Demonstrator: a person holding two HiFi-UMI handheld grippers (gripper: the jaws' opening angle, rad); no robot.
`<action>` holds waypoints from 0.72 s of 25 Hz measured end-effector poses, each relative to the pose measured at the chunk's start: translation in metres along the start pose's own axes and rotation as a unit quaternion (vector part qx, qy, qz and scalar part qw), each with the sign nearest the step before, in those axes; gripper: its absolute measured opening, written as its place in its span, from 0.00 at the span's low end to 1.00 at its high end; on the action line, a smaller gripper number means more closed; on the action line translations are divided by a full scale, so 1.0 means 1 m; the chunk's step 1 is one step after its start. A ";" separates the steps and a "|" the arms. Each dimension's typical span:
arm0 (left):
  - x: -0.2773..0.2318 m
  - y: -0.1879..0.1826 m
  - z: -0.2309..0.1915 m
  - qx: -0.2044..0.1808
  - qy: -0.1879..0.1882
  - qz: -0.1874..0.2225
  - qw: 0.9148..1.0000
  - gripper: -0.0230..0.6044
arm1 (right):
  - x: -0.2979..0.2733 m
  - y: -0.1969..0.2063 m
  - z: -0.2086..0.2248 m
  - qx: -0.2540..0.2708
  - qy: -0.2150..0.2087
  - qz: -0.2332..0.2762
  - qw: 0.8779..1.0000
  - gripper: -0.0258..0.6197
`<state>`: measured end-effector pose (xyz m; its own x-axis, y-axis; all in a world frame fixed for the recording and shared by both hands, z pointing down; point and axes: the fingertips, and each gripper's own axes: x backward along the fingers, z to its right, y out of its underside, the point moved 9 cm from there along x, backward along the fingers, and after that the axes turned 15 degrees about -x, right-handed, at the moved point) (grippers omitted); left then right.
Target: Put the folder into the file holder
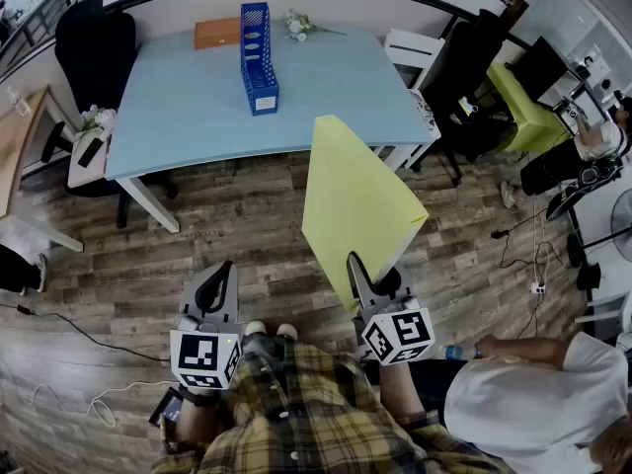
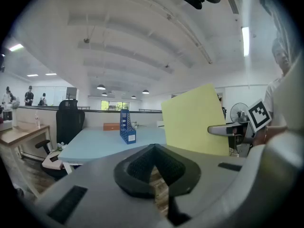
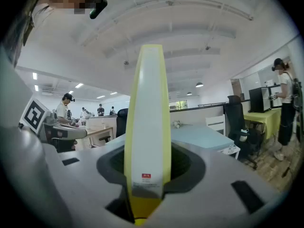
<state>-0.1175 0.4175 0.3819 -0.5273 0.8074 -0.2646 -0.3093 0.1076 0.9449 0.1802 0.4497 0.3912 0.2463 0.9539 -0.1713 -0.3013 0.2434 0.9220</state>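
A yellow folder [image 1: 355, 200] stands on edge above the wooden floor, in front of the light blue table [image 1: 178, 97]. My right gripper [image 1: 367, 275] is shut on its lower corner. In the right gripper view the folder [image 3: 148, 118] shows edge-on, rising between the jaws of that gripper [image 3: 148, 163]. The blue file holder [image 1: 259, 59] stands upright on the far part of the table, well ahead of both grippers. My left gripper [image 1: 219, 286] is to the left of the folder, shut and holding nothing. Its own view shows the left gripper [image 2: 153, 151], the file holder [image 2: 127, 127] and the folder [image 2: 197, 120].
An orange box [image 1: 217, 34] and a small flower sprig [image 1: 299, 26] lie behind the file holder. Black chairs [image 1: 94, 38] and a white chair [image 1: 410, 47] flank the table. A person in white [image 1: 533, 383] is at my right. Cables run across the floor [image 1: 59, 324].
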 end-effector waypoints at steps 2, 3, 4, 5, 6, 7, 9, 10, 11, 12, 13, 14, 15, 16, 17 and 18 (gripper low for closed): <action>0.000 -0.001 0.002 0.001 -0.002 0.000 1.000 0.03 | 0.003 -0.001 0.004 -0.006 0.001 0.003 1.000 0.29; 0.000 -0.002 0.003 0.001 -0.003 0.000 1.000 0.03 | 0.004 -0.001 0.006 -0.010 0.002 0.005 1.000 0.29; 0.000 -0.002 0.004 0.001 -0.005 0.000 1.000 0.03 | 0.005 -0.001 0.008 -0.014 0.001 0.006 1.000 0.29; 0.001 -0.002 0.005 0.002 -0.007 -0.001 1.000 0.03 | 0.005 -0.001 0.010 -0.017 0.000 0.007 1.000 0.29; 0.002 -0.001 0.005 0.002 -0.010 -0.002 1.000 0.03 | 0.006 -0.001 0.011 -0.019 -0.001 0.008 1.000 0.29; 0.003 0.000 0.006 0.003 -0.012 -0.003 1.000 0.03 | 0.006 -0.001 0.012 -0.020 -0.003 0.008 1.000 0.29; 0.005 0.001 0.008 0.004 -0.018 -0.006 1.000 0.03 | 0.007 0.000 0.014 -0.020 -0.005 0.007 1.000 0.29; 0.006 0.001 0.009 0.005 -0.020 -0.007 1.000 0.03 | 0.008 0.001 0.015 -0.020 -0.006 0.006 1.000 0.29; 0.006 0.001 0.010 0.005 -0.023 -0.008 1.000 0.03 | 0.008 0.001 0.016 -0.022 -0.007 0.006 1.000 0.29; 0.007 0.001 0.010 0.004 -0.025 -0.009 1.000 0.03 | 0.008 0.002 0.017 -0.025 -0.008 0.006 1.000 0.29; 0.006 0.002 0.009 0.004 -0.026 -0.011 1.000 0.03 | 0.007 0.003 0.018 -0.028 -0.009 0.005 1.000 0.29; 0.005 0.002 0.008 0.004 -0.026 -0.012 1.000 0.03 | 0.005 0.004 0.018 -0.030 -0.010 0.004 0.999 0.29; 0.004 0.002 0.007 0.004 -0.027 -0.013 1.000 0.03 | 0.003 0.004 0.018 -0.031 -0.011 0.003 0.999 0.29; 0.002 0.002 0.006 0.005 -0.027 -0.012 1.000 0.03 | 0.001 0.004 0.018 -0.031 -0.011 0.002 0.999 0.29; 0.000 0.002 0.004 0.006 -0.026 -0.012 1.000 0.03 | -0.002 0.004 0.018 -0.030 -0.012 0.000 0.999 0.29; -0.004 0.002 0.002 0.006 -0.026 -0.011 1.000 0.03 | -0.006 0.004 0.018 -0.029 -0.012 -0.001 1.000 0.29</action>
<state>-0.1147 0.4157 0.3856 -0.4792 0.8335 -0.2749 -0.3112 0.1315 0.9412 0.1940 0.4415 0.4021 0.2692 0.9490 -0.1644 -0.3530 0.2560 0.8999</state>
